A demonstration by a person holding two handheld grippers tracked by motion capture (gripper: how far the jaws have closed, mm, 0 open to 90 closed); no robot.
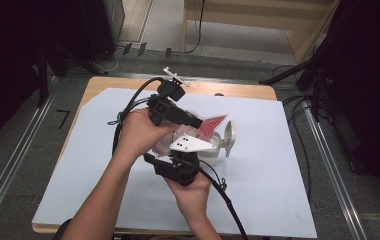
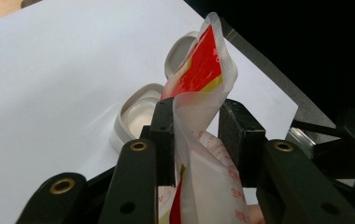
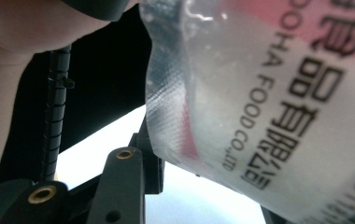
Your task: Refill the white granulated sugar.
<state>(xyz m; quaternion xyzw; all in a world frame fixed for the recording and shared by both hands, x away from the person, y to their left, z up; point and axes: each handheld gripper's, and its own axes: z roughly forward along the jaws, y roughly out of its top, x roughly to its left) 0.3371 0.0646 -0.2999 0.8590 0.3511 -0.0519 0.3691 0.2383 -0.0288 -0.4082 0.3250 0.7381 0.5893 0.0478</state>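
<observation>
A clear plastic food bag (image 1: 212, 124) with red print and white contents hangs above the middle of the table between both grippers. My left gripper (image 1: 197, 121) points right, shut on the bag's twisted neck (image 2: 199, 140), and the red top (image 2: 201, 65) sticks out past its pads. My right gripper (image 1: 194, 152), under its grey plate, grips the bag's lower part from below. In the right gripper view the printed bag (image 3: 269, 93) bulges close to the camera; one finger (image 3: 153, 163) presses its edge and the other is hidden behind it.
A white round container (image 1: 211, 158) with its hinged lid (image 1: 229, 136) open stands on the white sheet (image 1: 103, 150) just right of the grippers; its base (image 2: 136, 119) lies beyond the left jaws. A small white object (image 1: 173, 75) sits at the table's far edge.
</observation>
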